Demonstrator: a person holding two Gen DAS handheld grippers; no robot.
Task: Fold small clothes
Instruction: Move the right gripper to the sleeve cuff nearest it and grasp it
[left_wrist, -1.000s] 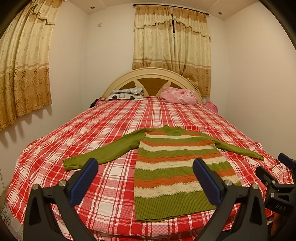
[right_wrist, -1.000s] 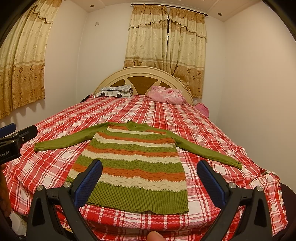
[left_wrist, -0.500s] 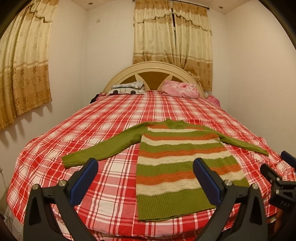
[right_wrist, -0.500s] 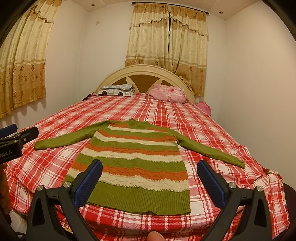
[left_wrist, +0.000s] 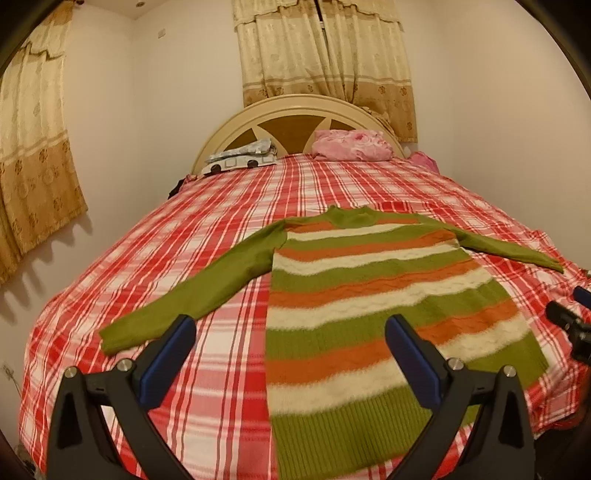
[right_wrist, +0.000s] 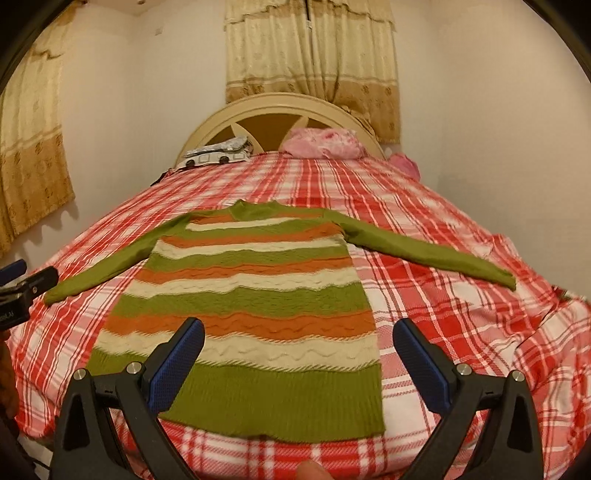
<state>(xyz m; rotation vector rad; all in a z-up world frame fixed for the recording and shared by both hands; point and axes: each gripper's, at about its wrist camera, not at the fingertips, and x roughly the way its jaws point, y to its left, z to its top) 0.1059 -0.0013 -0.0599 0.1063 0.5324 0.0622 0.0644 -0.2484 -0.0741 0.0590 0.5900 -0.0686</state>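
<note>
Sweater, striped green, orange and cream, lies flat on the plaid bed in the left wrist view, sleeves spread; left gripper hovers with jaws apart. Right wrist view: right gripper hangs over the hem, jaws apart, empty.

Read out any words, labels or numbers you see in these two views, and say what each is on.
"LAI" or similar: white letters on the black body of the left gripper at the right wrist view's left edge, cut off and blurred, so uncertain.
Nothing else is readable: the sweater, the checked bedspread and the patterned bundle by the headboard show no legible text.
</note>
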